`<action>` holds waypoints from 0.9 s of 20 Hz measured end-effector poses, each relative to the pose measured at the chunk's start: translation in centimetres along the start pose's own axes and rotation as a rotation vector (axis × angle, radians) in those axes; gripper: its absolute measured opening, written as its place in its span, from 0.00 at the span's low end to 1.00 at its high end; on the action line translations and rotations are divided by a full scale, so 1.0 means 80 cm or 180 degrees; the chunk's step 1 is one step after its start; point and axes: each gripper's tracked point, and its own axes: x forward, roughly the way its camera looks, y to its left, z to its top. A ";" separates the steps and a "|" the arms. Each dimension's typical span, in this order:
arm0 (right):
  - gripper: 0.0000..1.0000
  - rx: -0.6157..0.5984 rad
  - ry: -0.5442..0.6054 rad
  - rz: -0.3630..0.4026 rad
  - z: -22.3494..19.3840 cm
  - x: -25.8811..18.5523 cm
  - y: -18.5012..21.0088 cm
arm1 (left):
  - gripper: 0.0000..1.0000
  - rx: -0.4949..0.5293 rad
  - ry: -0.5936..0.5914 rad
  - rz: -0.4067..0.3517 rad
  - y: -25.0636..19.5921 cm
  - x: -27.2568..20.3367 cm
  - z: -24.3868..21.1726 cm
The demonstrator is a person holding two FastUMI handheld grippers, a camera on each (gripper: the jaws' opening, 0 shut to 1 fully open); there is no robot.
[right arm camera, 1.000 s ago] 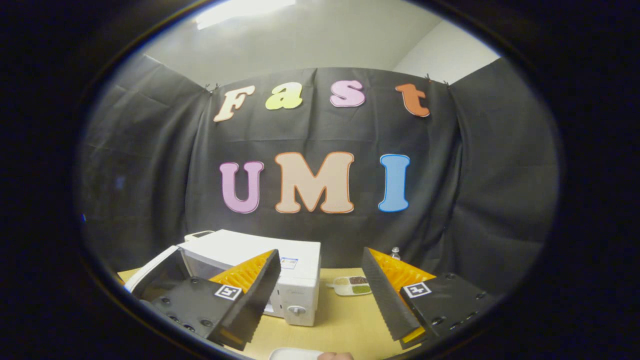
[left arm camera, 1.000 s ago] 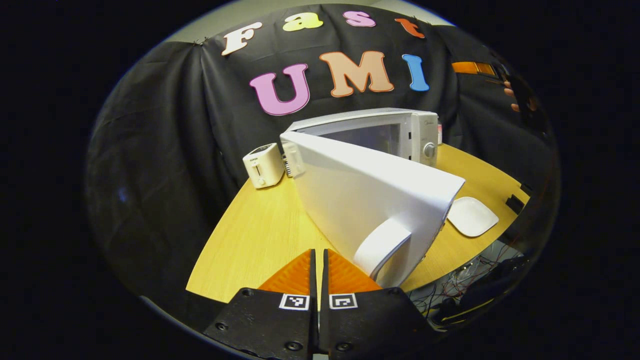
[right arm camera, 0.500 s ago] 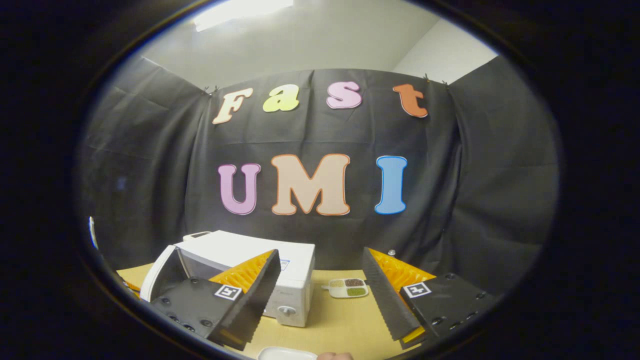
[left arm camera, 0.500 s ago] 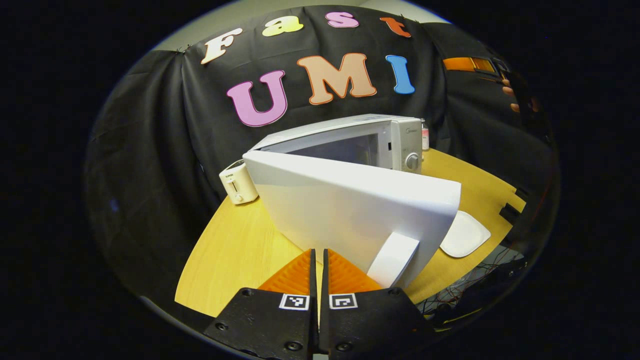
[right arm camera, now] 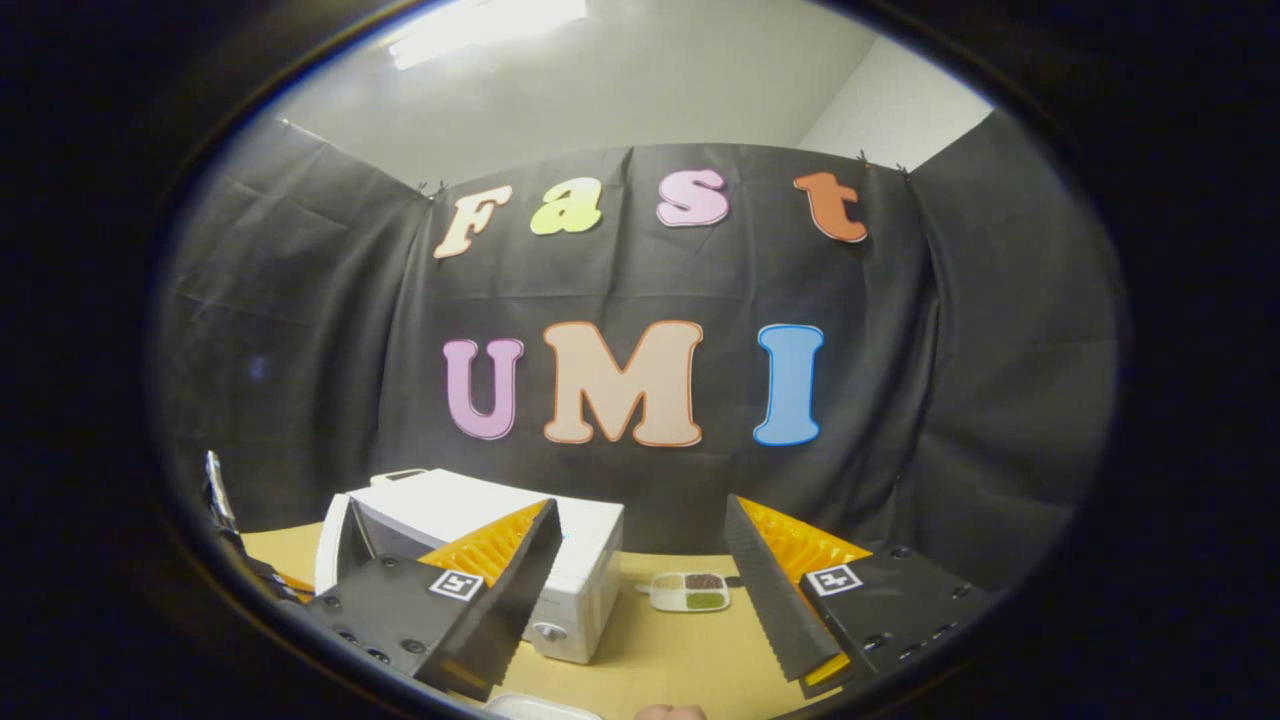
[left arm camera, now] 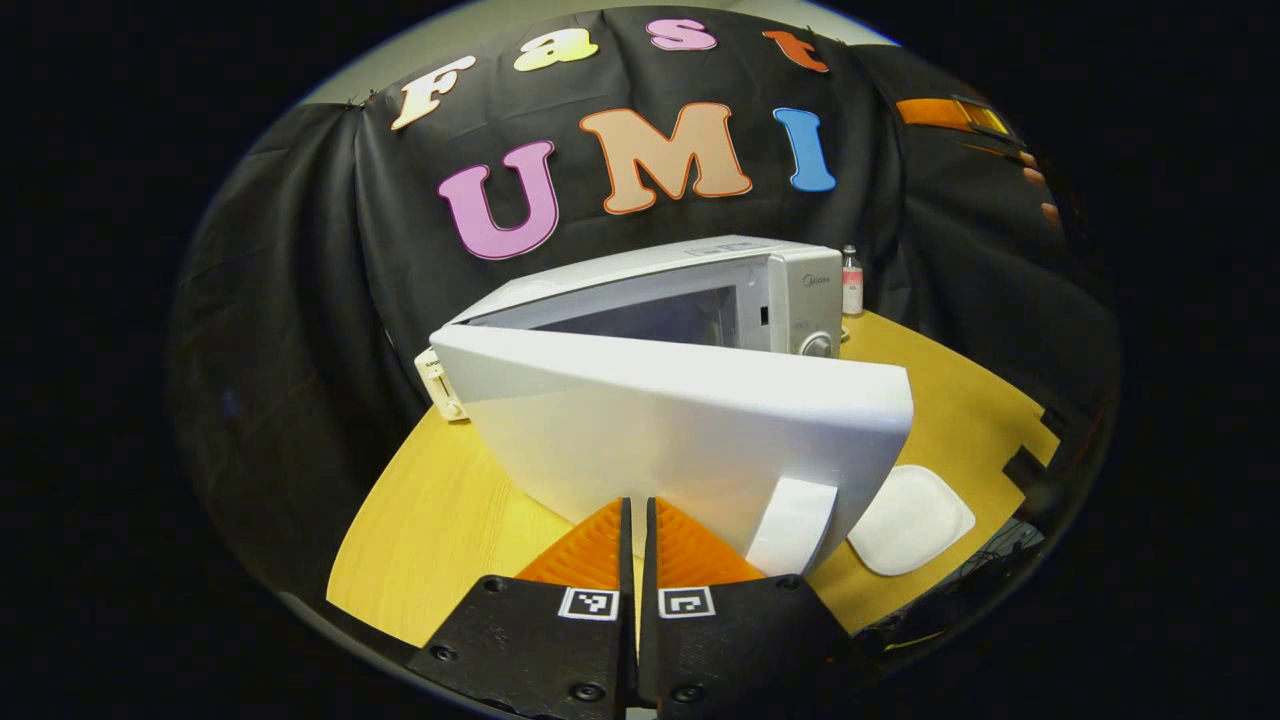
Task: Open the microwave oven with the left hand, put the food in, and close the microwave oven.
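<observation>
White microwave oven (left arm camera: 700,290) on yellow wooden table (left arm camera: 440,510); its door (left arm camera: 670,420) has swung wider over the last second. Left tongs (left arm camera: 636,520) pressed together, empty, beside door handle (left arm camera: 790,510). Right tongs (right arm camera: 640,570) wide, empty. Food loading comes next.

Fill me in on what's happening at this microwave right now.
A person works two handheld grippers at a wooden table. The microwave has its door swung wide open, with the door handle just beside the left gripper, whose jaws are shut on nothing. The right gripper is raised above the table with jaws open and empty. A white plate lies by the door, and a sectioned food tray sits to the right of the microwave. No food is inside yet, as far as shows.
</observation>
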 end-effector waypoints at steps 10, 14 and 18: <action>0.96 -0.0006 0.0027 0.0012 -0.004 -0.007 -0.023 | 0.00 0.0090 -0.0147 -0.0162 -0.046 0.071 0.060; 0.96 0.0046 0.0025 0.0011 -0.002 -0.006 -0.029 | 0.00 0.0120 -0.0229 -0.0188 -0.054 0.101 0.079; 0.96 0.0037 0.0033 -0.0016 -0.003 -0.008 -0.034 | 0.00 0.0096 -0.0234 -0.0183 -0.058 0.125 0.092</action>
